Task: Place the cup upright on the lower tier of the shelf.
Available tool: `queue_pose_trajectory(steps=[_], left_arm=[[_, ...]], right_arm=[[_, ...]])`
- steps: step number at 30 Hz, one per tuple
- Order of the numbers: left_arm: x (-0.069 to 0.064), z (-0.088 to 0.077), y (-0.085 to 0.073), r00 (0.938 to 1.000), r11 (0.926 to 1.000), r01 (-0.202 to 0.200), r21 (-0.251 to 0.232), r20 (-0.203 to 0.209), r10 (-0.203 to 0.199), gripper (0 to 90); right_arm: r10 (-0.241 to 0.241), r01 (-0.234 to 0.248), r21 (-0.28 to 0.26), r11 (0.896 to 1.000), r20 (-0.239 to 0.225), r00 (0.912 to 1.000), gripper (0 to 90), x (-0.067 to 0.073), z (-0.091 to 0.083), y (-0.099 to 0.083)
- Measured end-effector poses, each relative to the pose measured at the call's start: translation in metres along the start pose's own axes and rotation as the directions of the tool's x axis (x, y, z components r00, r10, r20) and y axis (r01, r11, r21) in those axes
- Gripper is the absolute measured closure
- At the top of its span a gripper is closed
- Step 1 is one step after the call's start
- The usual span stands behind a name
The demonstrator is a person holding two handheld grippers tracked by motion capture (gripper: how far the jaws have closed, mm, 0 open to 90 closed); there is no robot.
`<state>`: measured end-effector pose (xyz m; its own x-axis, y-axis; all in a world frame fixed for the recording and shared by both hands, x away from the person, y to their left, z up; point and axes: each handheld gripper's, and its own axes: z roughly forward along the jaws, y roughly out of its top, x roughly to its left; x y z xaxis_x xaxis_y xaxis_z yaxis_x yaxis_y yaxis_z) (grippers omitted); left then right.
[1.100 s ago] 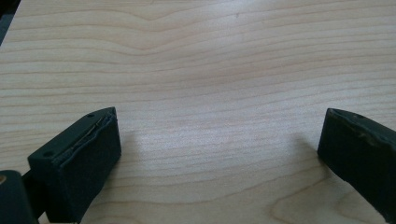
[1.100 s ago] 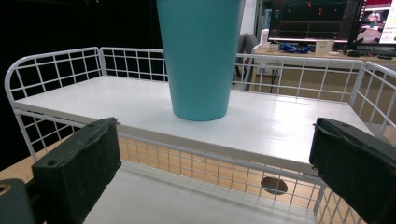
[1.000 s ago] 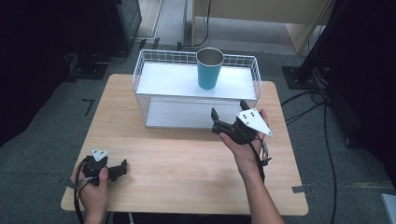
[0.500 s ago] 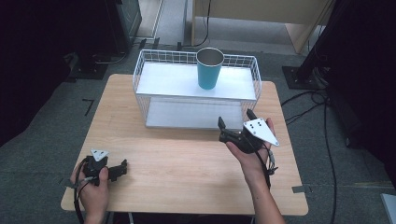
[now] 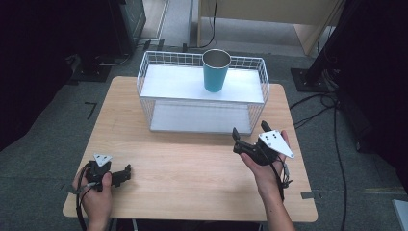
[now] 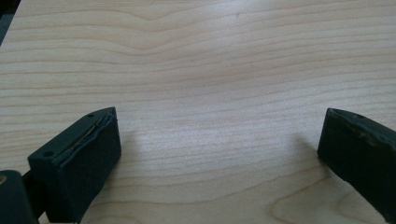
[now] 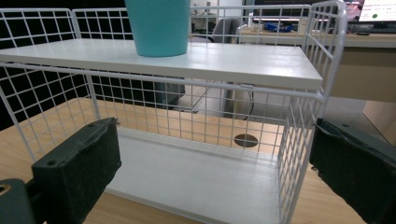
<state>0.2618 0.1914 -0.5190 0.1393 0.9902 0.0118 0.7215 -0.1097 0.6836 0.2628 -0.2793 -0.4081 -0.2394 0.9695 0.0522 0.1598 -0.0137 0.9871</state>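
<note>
Beyond right claw (image 5: 249,137), cup (image 5: 215,70) tops rack (image 5: 144,79).

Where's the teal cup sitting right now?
The teal cup stands upright on the top shelf of the white wire rack at the table's far side, right of the shelf's centre in the high view, well beyond the open right gripper.
</note>
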Motion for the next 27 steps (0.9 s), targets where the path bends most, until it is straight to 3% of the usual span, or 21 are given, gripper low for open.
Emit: queue_pose_trajectory(steps=[27], left_arm=[[0.0, 0.0, 0.0, 1.0, 1.0, 0.002, -0.001, 0.0, -0.002, 0.0]], right_arm=[[0.028, -0.035, 0.07, 0.997, 0.098, 0.9948, 1.9, -0.039, -0.02, -0.039]])
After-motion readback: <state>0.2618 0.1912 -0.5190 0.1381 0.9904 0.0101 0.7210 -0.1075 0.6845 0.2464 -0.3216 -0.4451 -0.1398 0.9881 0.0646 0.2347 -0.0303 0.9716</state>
